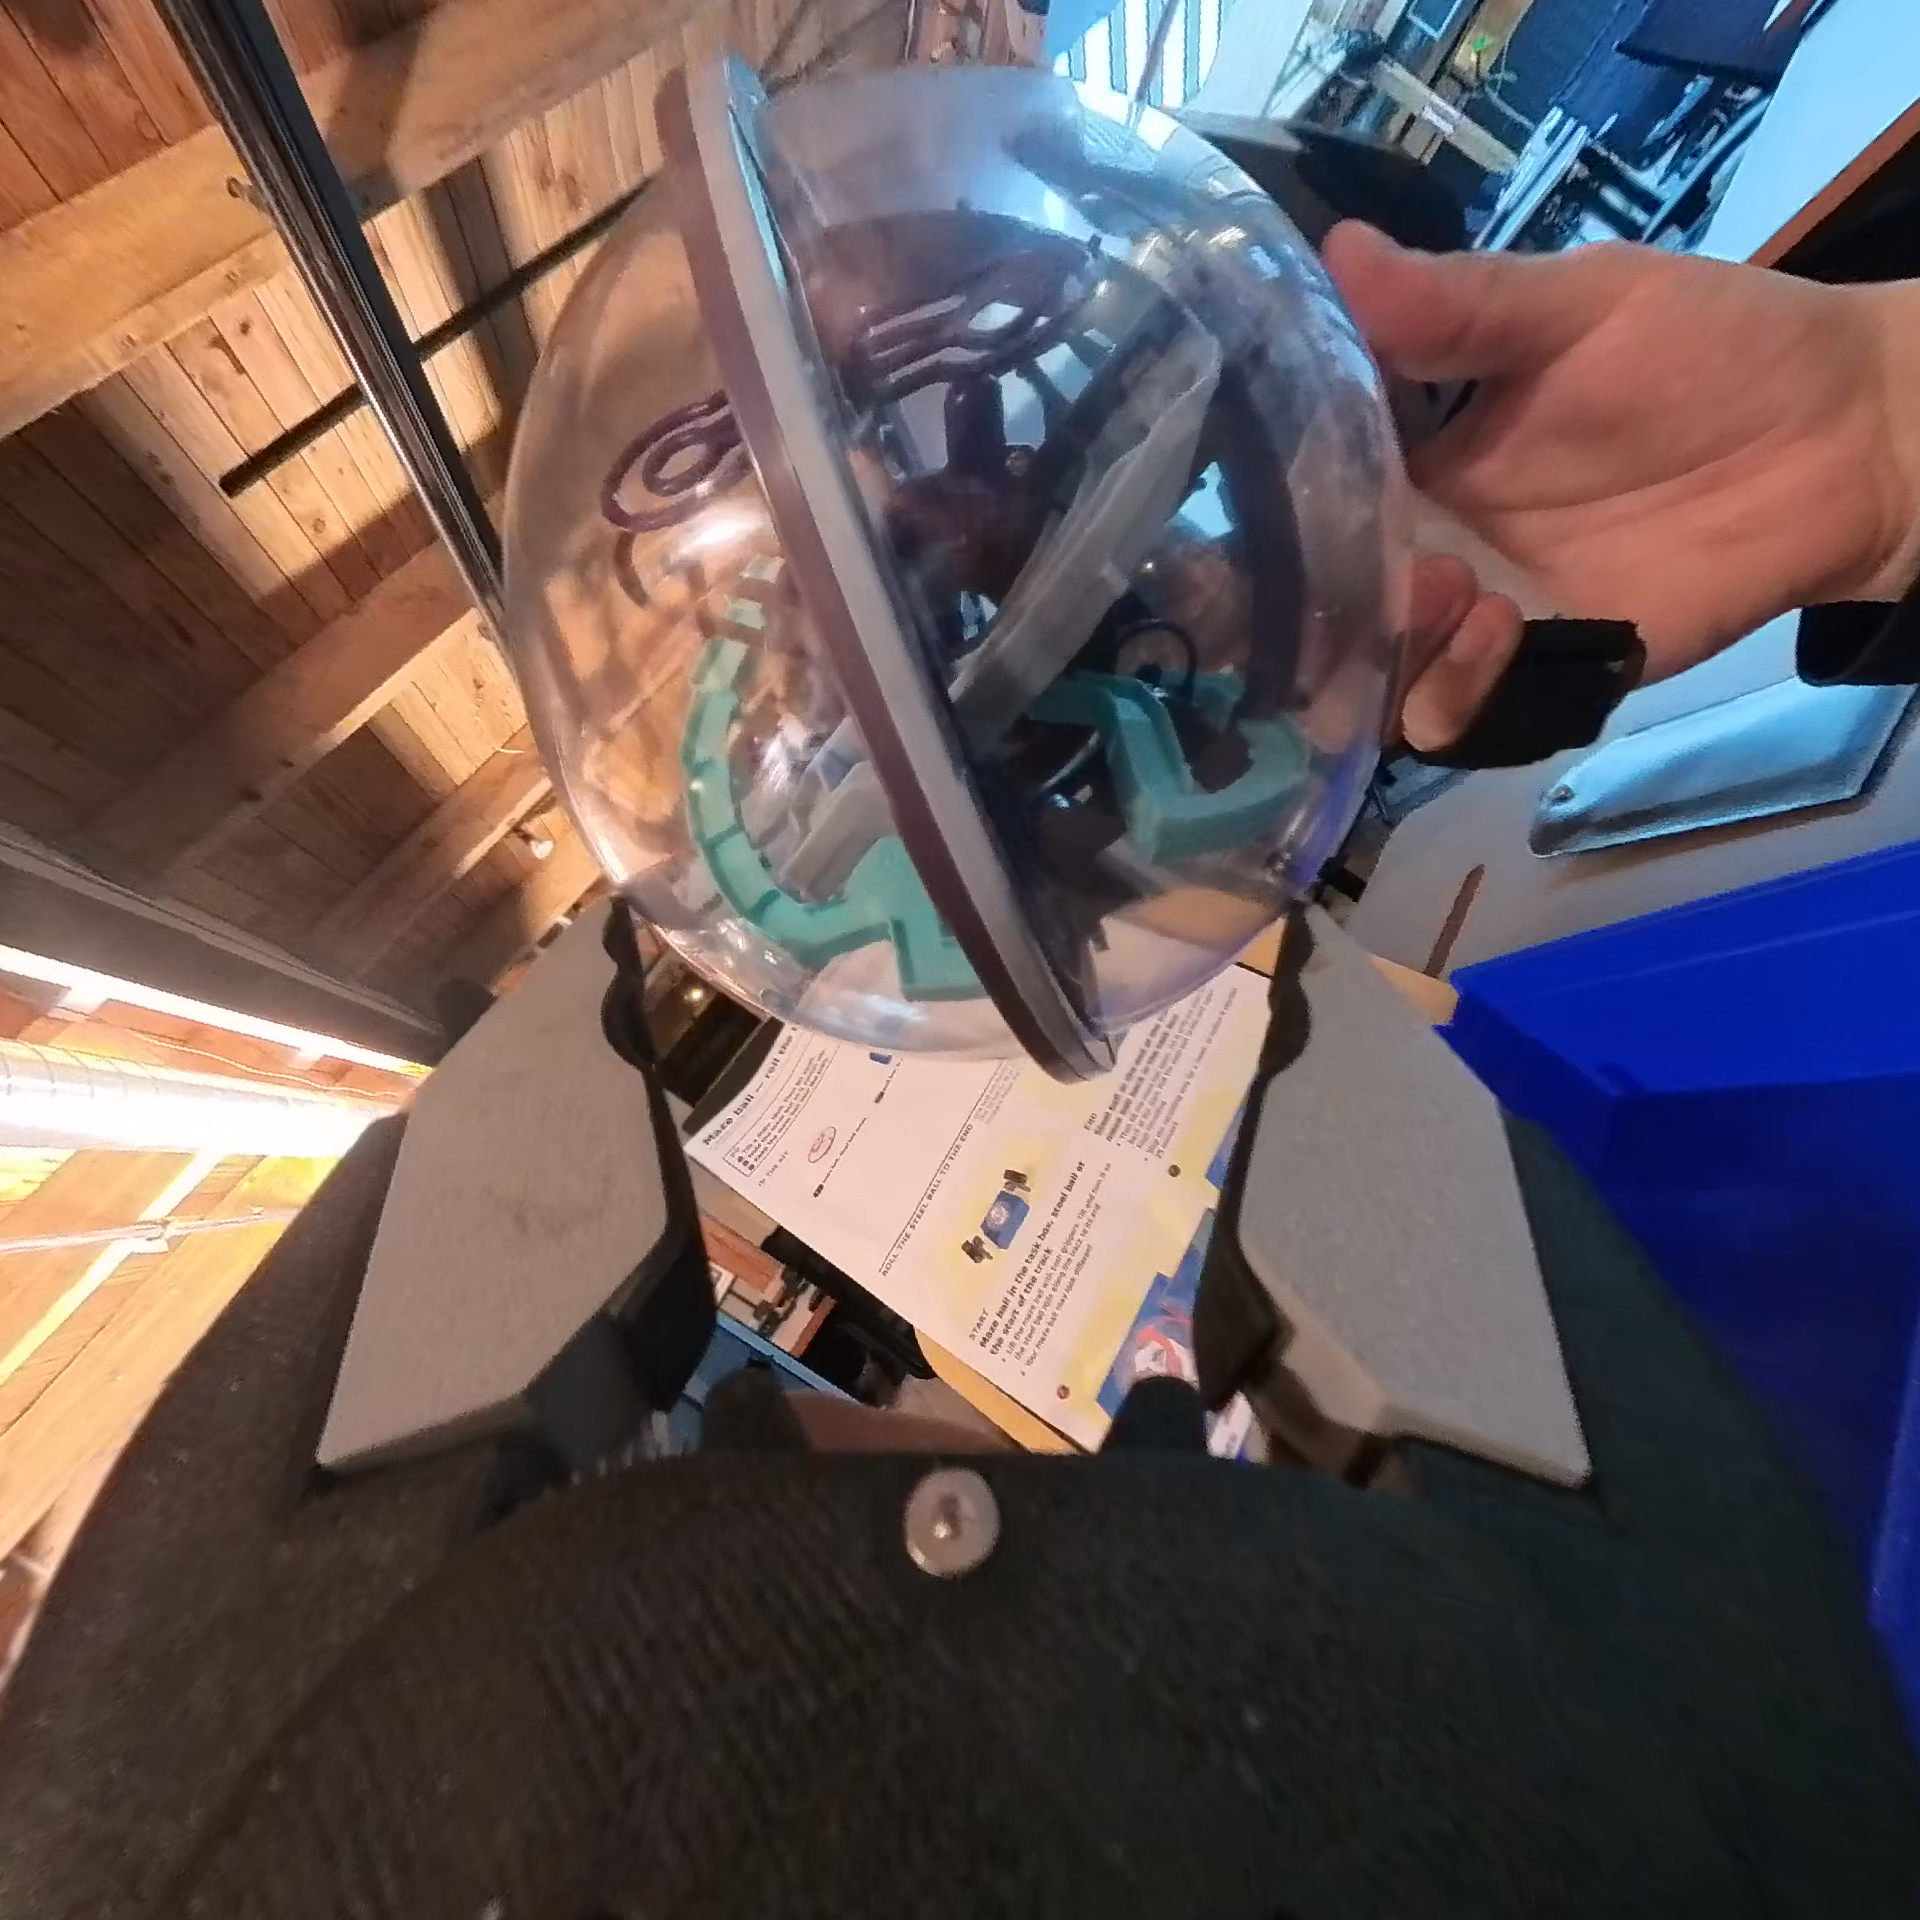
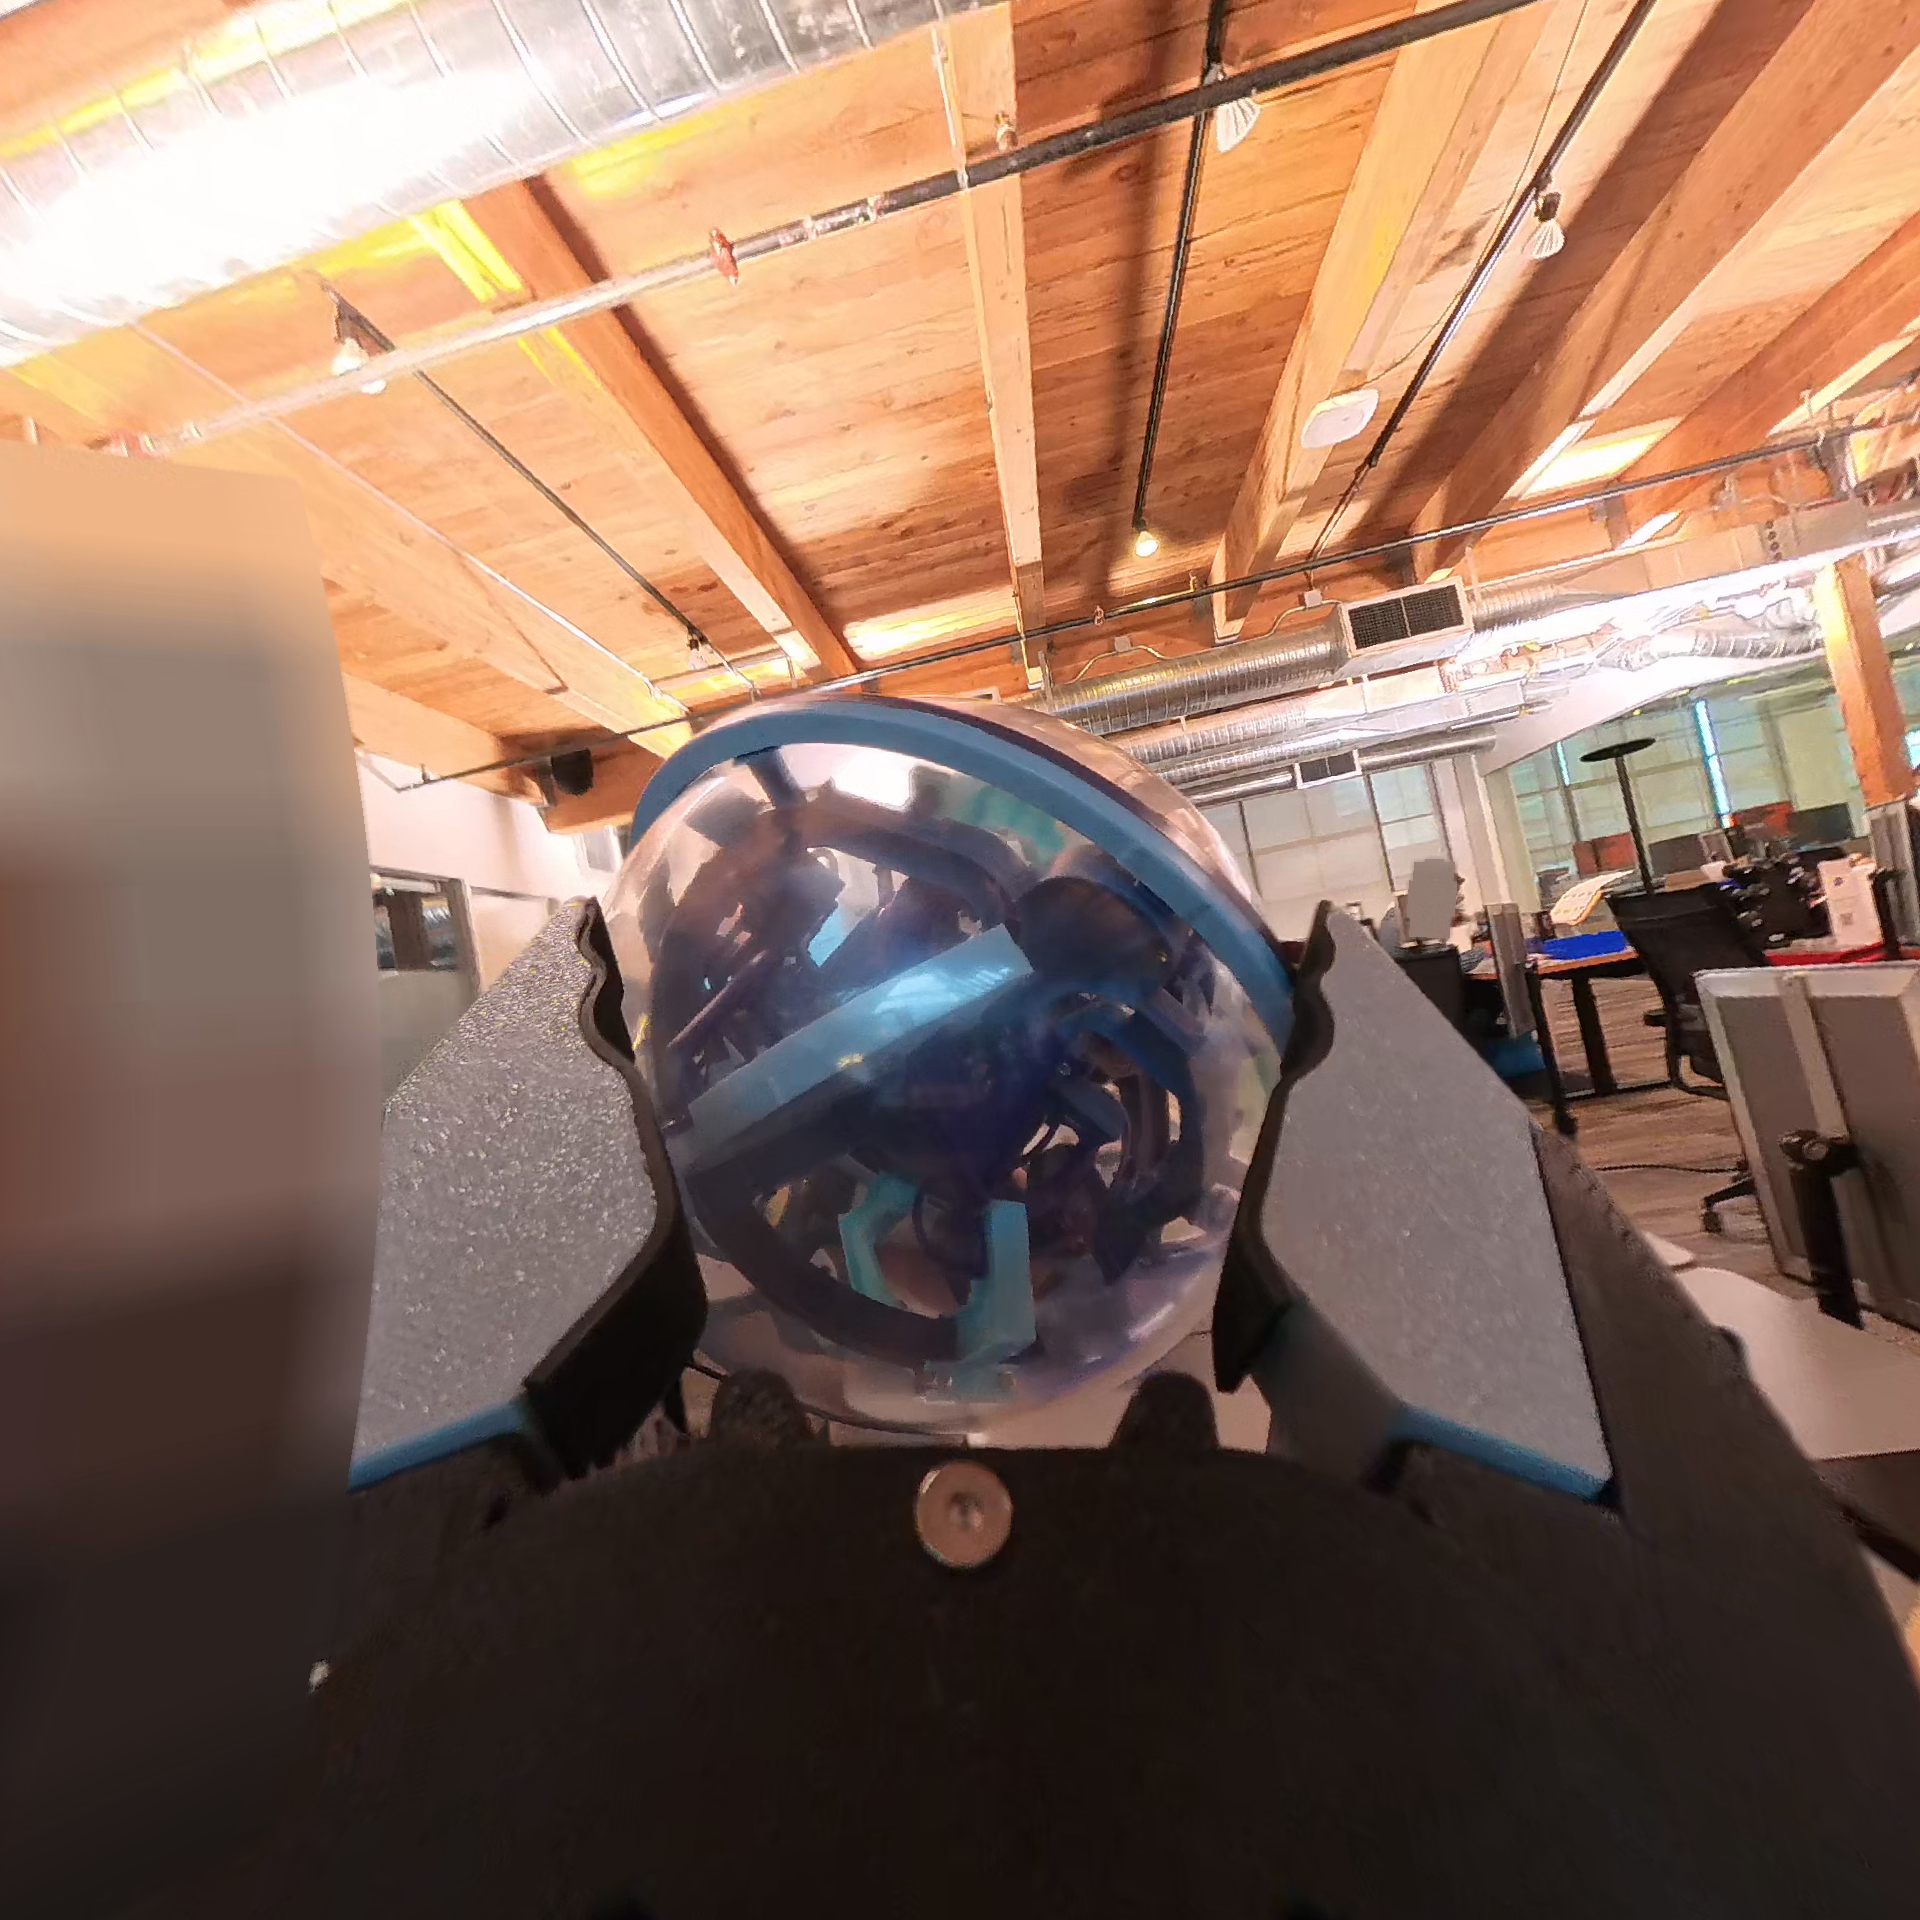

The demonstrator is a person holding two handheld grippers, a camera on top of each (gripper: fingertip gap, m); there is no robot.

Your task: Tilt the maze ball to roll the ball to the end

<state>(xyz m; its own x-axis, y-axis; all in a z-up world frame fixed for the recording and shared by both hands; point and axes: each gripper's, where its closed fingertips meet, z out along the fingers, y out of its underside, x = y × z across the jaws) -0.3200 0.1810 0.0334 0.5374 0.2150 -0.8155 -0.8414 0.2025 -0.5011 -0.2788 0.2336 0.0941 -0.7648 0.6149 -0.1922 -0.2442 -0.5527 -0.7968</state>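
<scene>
Cradling the clear plastic maze ball with teal and purple tracks inside deep between the right gripper fingers; black pads pressed on both flanks at 9 and 3 o'clock, likely so wrist turns carry straight into the sphere. Left gripper spread wide, tips touching or just short of the sphere's underside at 7 and 5 o'clock; contact cannot be told. Held up in the air above a printed instruction sheet and beside a blue bin. No long axis, being round; equator rim tilted, running from 12 to 5 o'clock in the left view. Steel ball not made out.
</scene>
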